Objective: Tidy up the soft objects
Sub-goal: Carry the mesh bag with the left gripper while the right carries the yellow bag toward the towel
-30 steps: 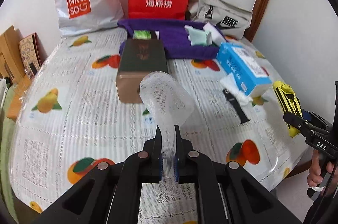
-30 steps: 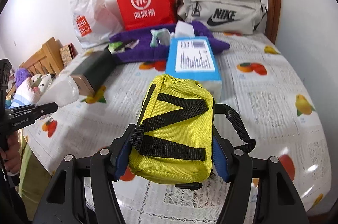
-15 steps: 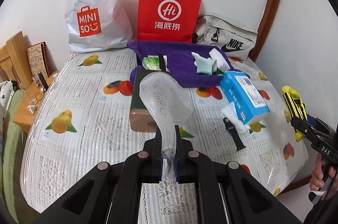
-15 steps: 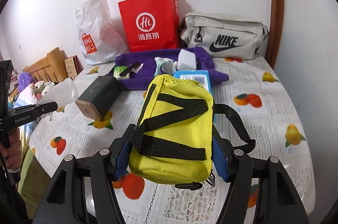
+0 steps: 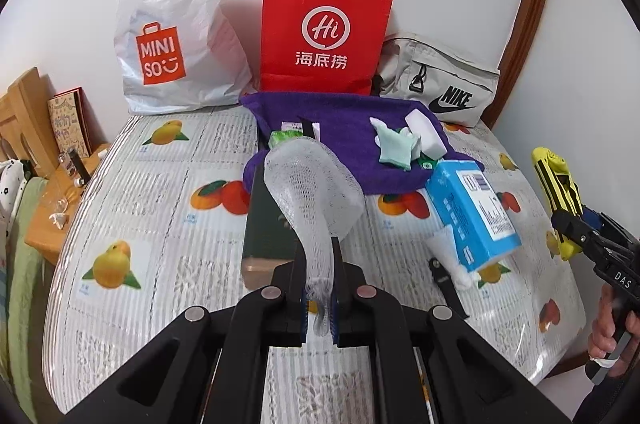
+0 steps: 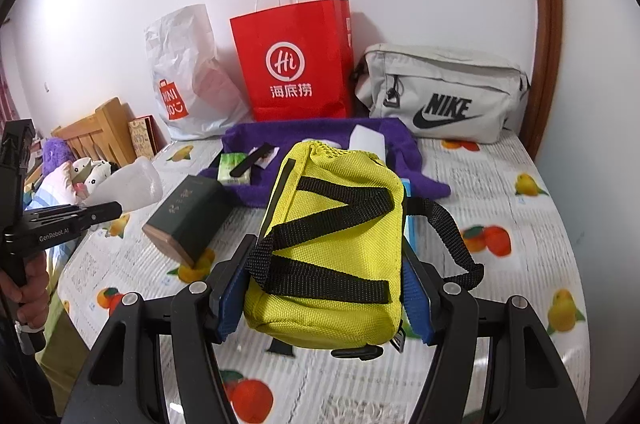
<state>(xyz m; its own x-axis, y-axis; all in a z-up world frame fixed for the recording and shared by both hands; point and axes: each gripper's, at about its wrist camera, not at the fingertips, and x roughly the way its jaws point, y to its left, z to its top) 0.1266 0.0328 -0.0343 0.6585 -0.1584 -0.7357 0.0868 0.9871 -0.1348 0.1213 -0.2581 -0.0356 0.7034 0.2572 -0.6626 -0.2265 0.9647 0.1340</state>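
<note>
My left gripper is shut on a white mesh foam sleeve and holds it up above the table; it also shows in the right wrist view. My right gripper is shut on a yellow pouch with black straps, held above the table; the pouch shows at the right edge of the left wrist view. A purple towel lies at the back with small soft items on it, among them a pale green cloth and a white block.
A dark green box, a blue box and a black strap lie on the fruit-print tablecloth. A MINISO bag, a red paper bag and a grey Nike bag stand at the wall.
Both grippers have pulled back and risen with their objects still held; the table and the bags at the wall now sit farther away and lower in both views.
</note>
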